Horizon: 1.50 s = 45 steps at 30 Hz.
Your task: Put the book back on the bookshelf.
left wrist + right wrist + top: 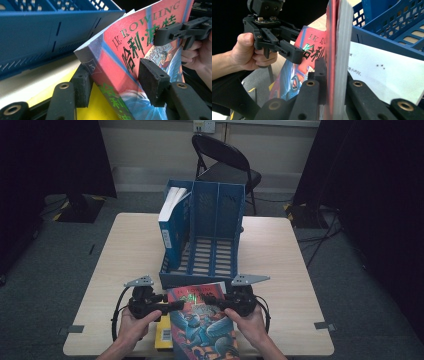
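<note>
Harry Potter paperback (202, 322) lifted off a yellow book (163, 339) at the table's (280, 255) near edge, just before the blue file rack (205, 232). Clamped by the right gripper (332, 75) on its fore-edge, front cover facing outward; left gripper (115, 82) straddling the spine, jaws half drawn in, pads seemingly not yet pressing. Judged early in the job: one blue book (172, 227) already upright in the rack's left slot, middle and right slots free. Still to come, probably: firming the two-sided hold, standing the paperback up, sliding it into a slot.
</note>
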Each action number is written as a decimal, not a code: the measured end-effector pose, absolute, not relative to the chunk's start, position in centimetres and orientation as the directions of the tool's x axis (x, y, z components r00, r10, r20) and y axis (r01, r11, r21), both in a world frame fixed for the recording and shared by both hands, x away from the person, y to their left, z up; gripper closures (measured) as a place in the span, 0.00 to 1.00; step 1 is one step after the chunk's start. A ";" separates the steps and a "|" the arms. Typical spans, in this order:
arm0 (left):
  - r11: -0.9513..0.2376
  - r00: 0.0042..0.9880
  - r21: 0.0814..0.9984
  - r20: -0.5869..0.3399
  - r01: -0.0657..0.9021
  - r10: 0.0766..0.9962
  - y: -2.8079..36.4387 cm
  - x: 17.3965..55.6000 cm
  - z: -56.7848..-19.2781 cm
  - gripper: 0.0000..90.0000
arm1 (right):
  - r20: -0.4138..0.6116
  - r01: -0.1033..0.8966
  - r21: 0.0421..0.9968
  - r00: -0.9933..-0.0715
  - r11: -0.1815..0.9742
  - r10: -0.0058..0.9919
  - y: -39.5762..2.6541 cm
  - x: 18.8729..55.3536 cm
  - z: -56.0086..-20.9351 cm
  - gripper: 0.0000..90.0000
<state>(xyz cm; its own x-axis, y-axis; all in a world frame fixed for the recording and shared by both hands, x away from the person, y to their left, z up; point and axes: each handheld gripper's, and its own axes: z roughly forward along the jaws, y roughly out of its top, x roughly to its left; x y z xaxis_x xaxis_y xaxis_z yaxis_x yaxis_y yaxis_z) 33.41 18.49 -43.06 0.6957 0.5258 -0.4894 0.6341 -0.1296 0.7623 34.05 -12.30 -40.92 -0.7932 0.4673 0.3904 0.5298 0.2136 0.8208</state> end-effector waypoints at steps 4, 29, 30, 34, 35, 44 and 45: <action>-0.106 0.697 0.768 -0.504 0.632 0.510 18.6 33.7 -42.6 0.57 | 0.390 0.526 0.825 -0.794 0.205 0.467 -12.4 33.9 -40.5 0.93; -0.036 0.728 0.819 -0.487 0.572 0.482 18.6 35.0 -39.7 0.64 | 0.366 0.481 0.865 -0.800 0.144 0.476 -12.7 34.2 -37.5 0.93; -0.038 0.726 0.817 -0.488 0.575 0.485 18.5 35.0 -39.6 0.64 | 0.365 0.480 0.866 -0.799 0.141 0.478 -12.7 34.2 -37.5 0.93; -0.028 0.727 0.823 -0.484 0.567 0.488 18.7 35.4 -39.2 0.63 | 0.370 0.481 0.867 -0.793 0.126 0.485 -12.5 34.5 -37.2 0.93; -0.024 0.727 0.826 -0.482 0.564 0.488 18.8 35.5 -39.1 0.63 | 0.369 0.478 0.870 -0.795 0.123 0.481 -12.4 34.6 -37.1 0.93; -0.013 0.741 0.843 -0.466 0.538 0.483 17.5 35.3 -37.1 0.71 | 0.327 0.445 0.885 -0.800 0.133 0.503 -11.1 34.4 -35.7 0.93; -0.004 0.747 0.841 -0.478 0.540 0.462 17.7 35.5 -37.0 0.72 | 0.334 0.448 0.885 -0.800 0.127 0.498 -11.2 34.5 -35.5 0.93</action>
<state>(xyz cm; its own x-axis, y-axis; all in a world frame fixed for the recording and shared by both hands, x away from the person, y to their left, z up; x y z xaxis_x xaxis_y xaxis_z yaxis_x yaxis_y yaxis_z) 35.47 17.72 -37.03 0.7473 0.4620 -0.4776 0.5404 -0.0043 0.8414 34.51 -11.22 -35.48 -0.8004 0.4980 0.3337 0.4478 0.1267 0.8851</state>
